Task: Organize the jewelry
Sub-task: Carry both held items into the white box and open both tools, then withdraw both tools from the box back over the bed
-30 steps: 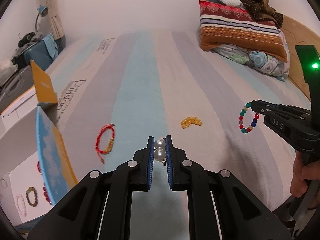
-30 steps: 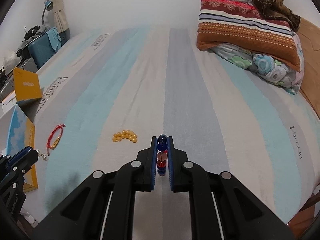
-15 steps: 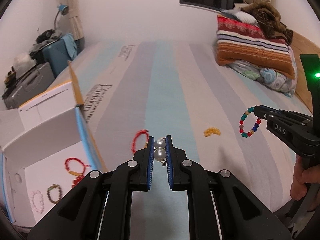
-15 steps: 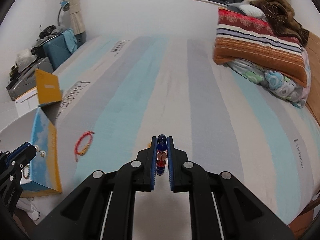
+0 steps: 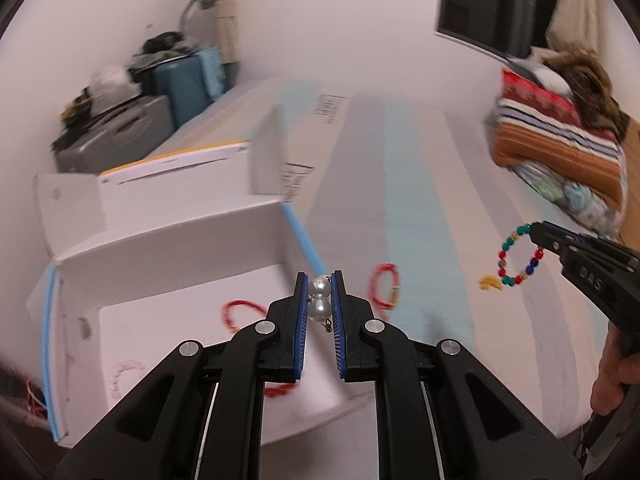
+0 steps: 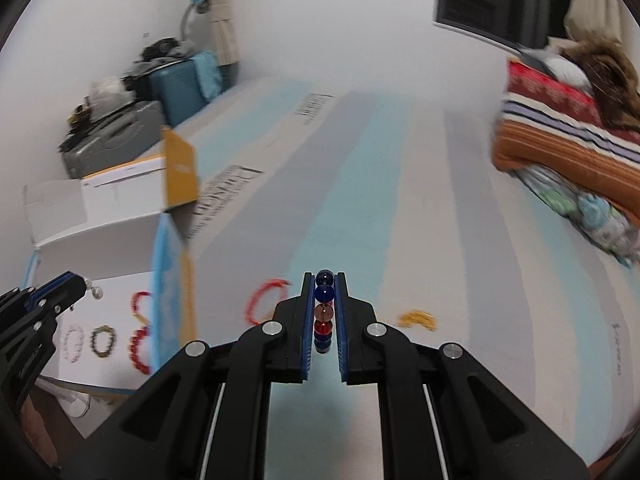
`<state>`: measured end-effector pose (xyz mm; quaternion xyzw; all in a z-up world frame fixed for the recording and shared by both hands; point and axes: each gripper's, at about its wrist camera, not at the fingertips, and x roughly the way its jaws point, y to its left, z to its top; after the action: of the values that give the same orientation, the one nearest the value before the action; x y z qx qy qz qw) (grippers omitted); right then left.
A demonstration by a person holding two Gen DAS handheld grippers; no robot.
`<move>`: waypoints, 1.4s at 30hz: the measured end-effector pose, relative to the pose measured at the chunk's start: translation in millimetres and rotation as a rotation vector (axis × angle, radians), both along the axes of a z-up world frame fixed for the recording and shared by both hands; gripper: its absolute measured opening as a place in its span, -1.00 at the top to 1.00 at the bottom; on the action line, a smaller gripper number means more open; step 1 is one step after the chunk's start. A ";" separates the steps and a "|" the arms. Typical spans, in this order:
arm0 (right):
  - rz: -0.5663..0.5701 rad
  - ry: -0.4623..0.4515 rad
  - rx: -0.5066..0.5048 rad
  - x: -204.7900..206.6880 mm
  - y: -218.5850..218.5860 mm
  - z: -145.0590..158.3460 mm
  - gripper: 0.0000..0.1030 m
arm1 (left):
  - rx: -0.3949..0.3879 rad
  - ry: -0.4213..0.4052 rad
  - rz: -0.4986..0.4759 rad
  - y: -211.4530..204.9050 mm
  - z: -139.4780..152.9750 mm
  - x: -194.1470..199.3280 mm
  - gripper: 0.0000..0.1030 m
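Reading "DAS" on right gripper (image 5: 534, 236) (white lettering).

Both grippers (image 5: 319, 300) (image 6: 324, 312) black plastic; blue ribbed pads; silver screws.

Even, soft indoor light, no glare; shadows faint. Both views show heavy fisheye curvature and dark corner vignetting. Motion blur smears the box (image 5: 168, 240), pillows (image 6: 560, 128) and luggage (image 6: 120, 136); gripper bodies stay sharp
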<state>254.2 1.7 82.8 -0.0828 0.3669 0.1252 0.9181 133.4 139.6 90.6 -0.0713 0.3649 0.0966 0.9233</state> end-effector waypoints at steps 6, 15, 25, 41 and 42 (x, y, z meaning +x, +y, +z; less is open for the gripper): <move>0.104 -0.016 0.007 -12.2 64.0 3.0 0.83 | -0.007 0.011 0.096 58.5 -1.8 -22.0 0.79; 0.252 -0.017 -0.001 -28.6 148.4 -8.6 0.83 | -0.028 0.091 0.222 122.9 -25.7 -37.4 0.79; 0.290 0.140 -0.095 -18.1 204.2 -65.6 0.83 | -0.097 0.276 0.263 157.6 -76.6 -36.3 0.79; 0.301 0.221 -0.133 -17.7 222.6 -99.7 0.80 | -0.110 0.324 0.277 164.5 -98.3 -36.7 0.74; 0.304 0.220 -0.131 -18.7 222.6 -99.0 0.72 | -0.103 0.325 0.280 163.9 -98.0 -37.1 0.68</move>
<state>235.5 224.3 -16.2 -0.1827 0.4555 0.2465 0.8357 96.3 303.4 -7.4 -0.1517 0.4999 0.2156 0.8250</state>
